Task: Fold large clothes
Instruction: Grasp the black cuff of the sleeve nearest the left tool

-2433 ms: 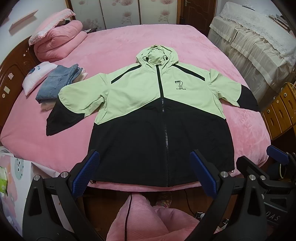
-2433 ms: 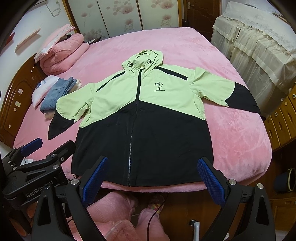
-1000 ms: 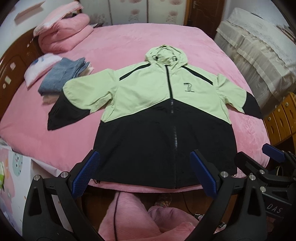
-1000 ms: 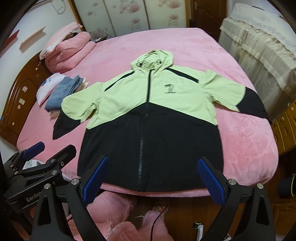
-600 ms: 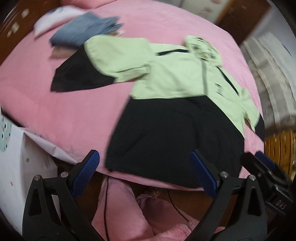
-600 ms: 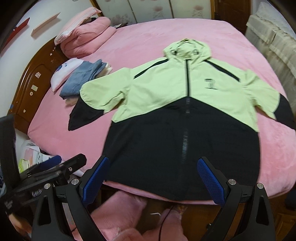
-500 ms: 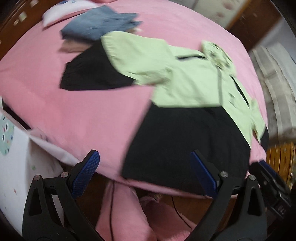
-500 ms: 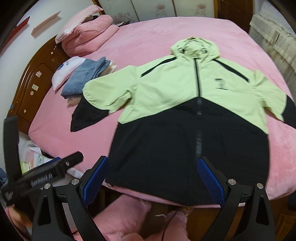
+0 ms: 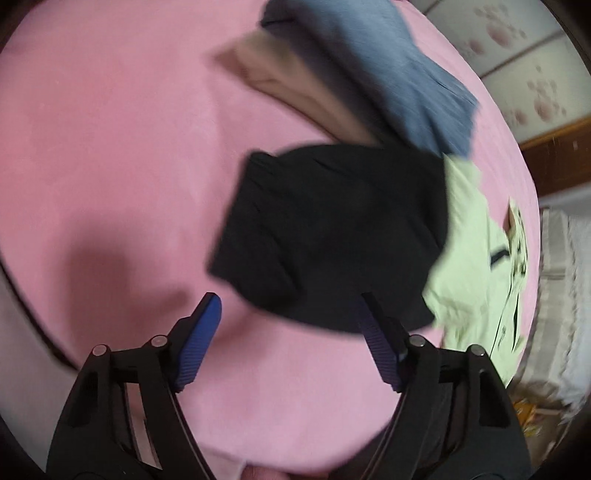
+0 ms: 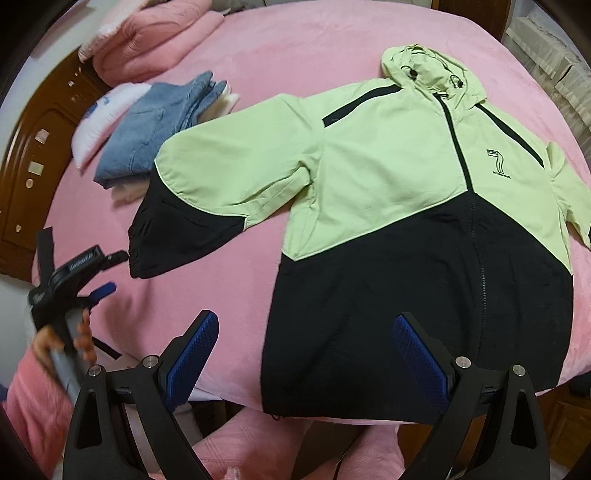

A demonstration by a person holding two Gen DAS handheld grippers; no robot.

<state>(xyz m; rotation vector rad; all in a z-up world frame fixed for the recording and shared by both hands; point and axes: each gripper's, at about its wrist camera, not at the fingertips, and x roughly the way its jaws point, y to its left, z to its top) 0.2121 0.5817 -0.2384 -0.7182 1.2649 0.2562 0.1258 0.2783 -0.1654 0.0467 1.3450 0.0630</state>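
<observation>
A hooded jacket [image 10: 406, 177], light green above and black below, lies spread face up and zipped on the pink bed [image 10: 295, 44]. Its left sleeve ends in a black cuff [image 9: 332, 236]. My left gripper [image 9: 288, 299] points steeply down just short of that cuff; its jaws are closing and the pads touch no cloth. The right wrist view also shows the left gripper [image 10: 110, 271] beside the cuff [image 10: 173, 240], held by a hand [image 10: 79, 338]. My right gripper [image 10: 306, 316] hangs open above the black hem's left part, holding nothing.
A stack of folded jeans and other clothes [image 10: 159, 122] sits just beyond the sleeve, with a white pillow [image 10: 103, 118] behind it. A rolled pink quilt [image 10: 155, 33] lies by the wooden headboard [image 10: 33, 147]. The bed's near edge [image 10: 229, 397] runs under the hem.
The left gripper swung left and down from over the hem to the black sleeve cuff, rolled, and its jaws narrowed. The right gripper shifted left and lower over the hem.
</observation>
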